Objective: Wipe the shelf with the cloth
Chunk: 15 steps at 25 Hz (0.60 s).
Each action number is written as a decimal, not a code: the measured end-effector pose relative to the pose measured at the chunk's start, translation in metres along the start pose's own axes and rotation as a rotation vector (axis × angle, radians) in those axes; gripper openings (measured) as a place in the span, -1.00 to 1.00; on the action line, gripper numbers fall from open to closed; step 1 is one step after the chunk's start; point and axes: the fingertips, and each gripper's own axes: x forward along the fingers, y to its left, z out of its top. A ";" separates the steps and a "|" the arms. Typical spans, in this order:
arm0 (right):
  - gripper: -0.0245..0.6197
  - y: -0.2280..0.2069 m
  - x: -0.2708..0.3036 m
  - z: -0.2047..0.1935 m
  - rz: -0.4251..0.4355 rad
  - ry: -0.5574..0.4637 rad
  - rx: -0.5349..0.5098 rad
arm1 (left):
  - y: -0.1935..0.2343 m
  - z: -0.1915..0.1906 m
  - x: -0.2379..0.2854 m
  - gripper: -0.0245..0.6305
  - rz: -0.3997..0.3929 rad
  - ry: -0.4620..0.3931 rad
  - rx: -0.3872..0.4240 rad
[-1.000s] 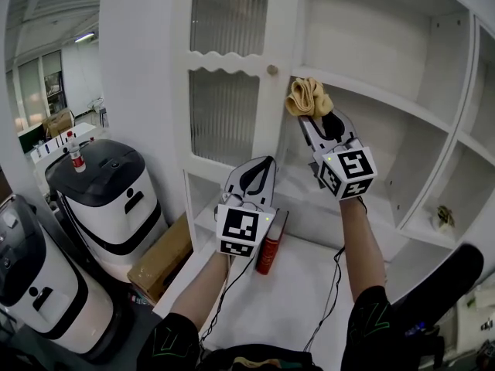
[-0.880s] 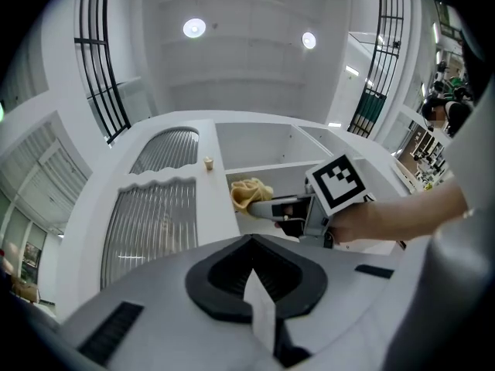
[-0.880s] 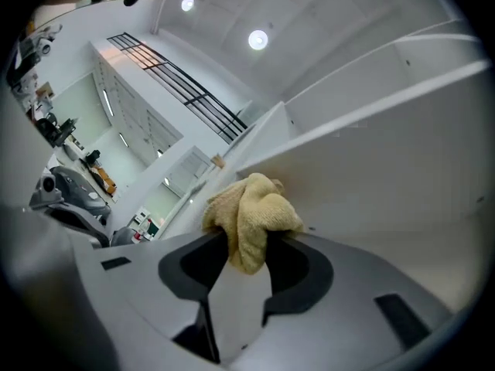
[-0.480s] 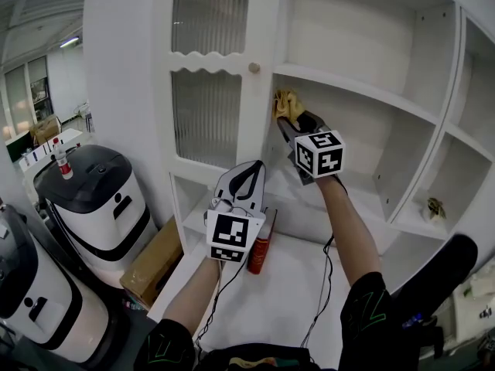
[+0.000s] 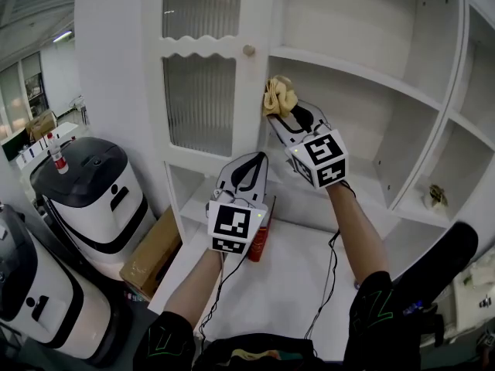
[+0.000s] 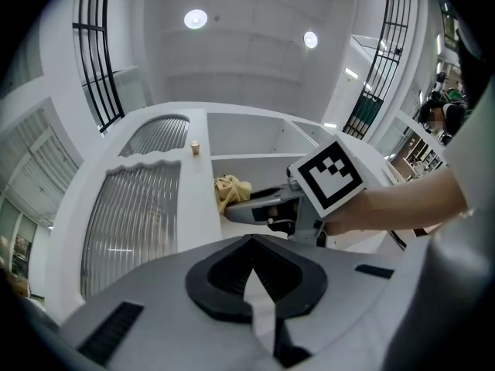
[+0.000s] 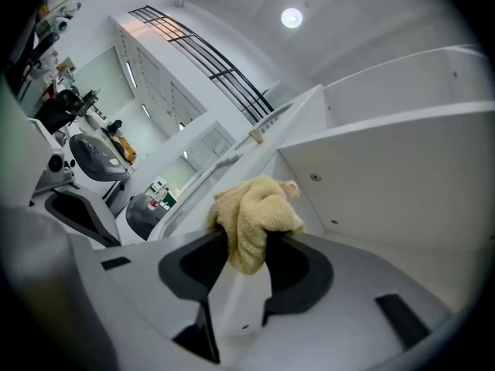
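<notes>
A crumpled yellow cloth point(image 5: 278, 97) is pinched in my right gripper point(image 5: 283, 112), which is shut on it and raised to the left end of the white cabinet's shelf bay. The cloth point(image 7: 255, 216) bunches above the jaws of the right gripper point(image 7: 249, 263), close to the bay's side wall, under the upper shelf board point(image 5: 352, 69); whether it touches I cannot tell. My left gripper point(image 5: 256, 161) is lower, in front of the cabinet, shut and empty. From the left gripper point(image 6: 251, 242) I see the cloth point(image 6: 230, 192) and the right gripper point(image 6: 255, 207).
A ribbed glass door point(image 5: 199, 103) with a small knob point(image 5: 248, 50) stands just left of the cloth. A red object point(image 5: 259, 239) stands on the low ledge. Black-and-white machines point(image 5: 85, 188) and a cardboard box point(image 5: 157, 255) are at lower left. A small item point(image 5: 433, 197) lies on a right shelf.
The right gripper has carried the cloth slightly left and down relative to the door knob, closer to the bay's left wall. The left gripper has hardly moved.
</notes>
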 end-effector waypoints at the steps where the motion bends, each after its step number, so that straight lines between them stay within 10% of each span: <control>1: -0.47 0.004 -0.003 0.003 0.009 -0.009 -0.017 | -0.001 -0.001 0.001 -0.93 -0.002 0.001 -0.004; 8: -0.47 0.021 -0.029 0.013 0.094 -0.088 -0.119 | -0.003 -0.015 -0.001 -0.93 -0.007 0.024 -0.017; 15: -0.47 -0.027 -0.026 -0.039 -0.030 0.010 0.188 | 0.001 -0.028 -0.010 -0.93 -0.003 0.055 -0.030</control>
